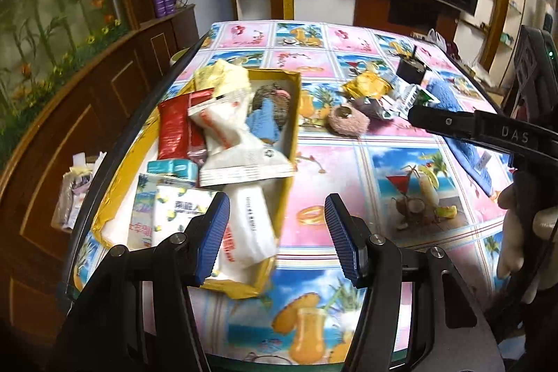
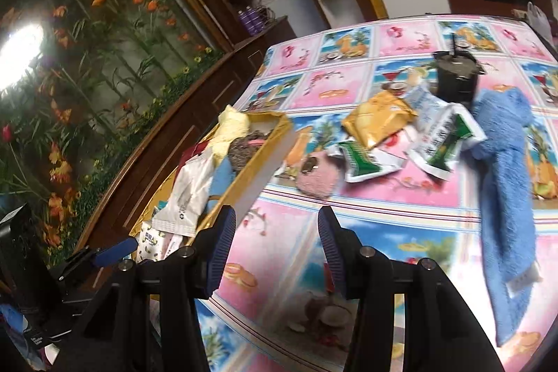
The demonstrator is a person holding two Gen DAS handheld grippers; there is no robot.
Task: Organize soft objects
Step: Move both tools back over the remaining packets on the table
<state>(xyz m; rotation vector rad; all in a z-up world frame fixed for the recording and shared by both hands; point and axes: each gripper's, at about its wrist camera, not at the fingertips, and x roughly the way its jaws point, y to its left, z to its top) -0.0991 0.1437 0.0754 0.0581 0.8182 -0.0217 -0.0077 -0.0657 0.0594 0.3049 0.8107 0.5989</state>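
While both tools hang empty above the patterned tablecloth point(image 2: 401, 208), what matters is how the loose soft things lie from the right gripper point(image 2: 275, 253): in the right wrist view they sit up the frame from its tips, in the centre and right, while the yellow box point(image 2: 258, 159) that already holds packets and cloth runs along the left. Nearest, just above the tips, is the pink fuzzy pad point(image 2: 315, 178), touching the green-and-white packet point(image 2: 362, 162); beyond lie the golden packet point(image 2: 378, 122) and a second green-and-white packet point(image 2: 443, 142), overlapping one another. A blue towel point(image 2: 505, 183) lies down the right side, its long axis running from upper right to lower right, its top end near a dark cup point(image 2: 457, 77). I judge the right hand the nearer for any of these. Its jaws stand apart with nothing between them. In the left wrist view the left gripper point(image 1: 277, 237) is likewise parted and empty, poised over the near right corner of the box, with the pile in the upper right of that frame. Little blocks the pad; the packet against it may shift if it is lifted.
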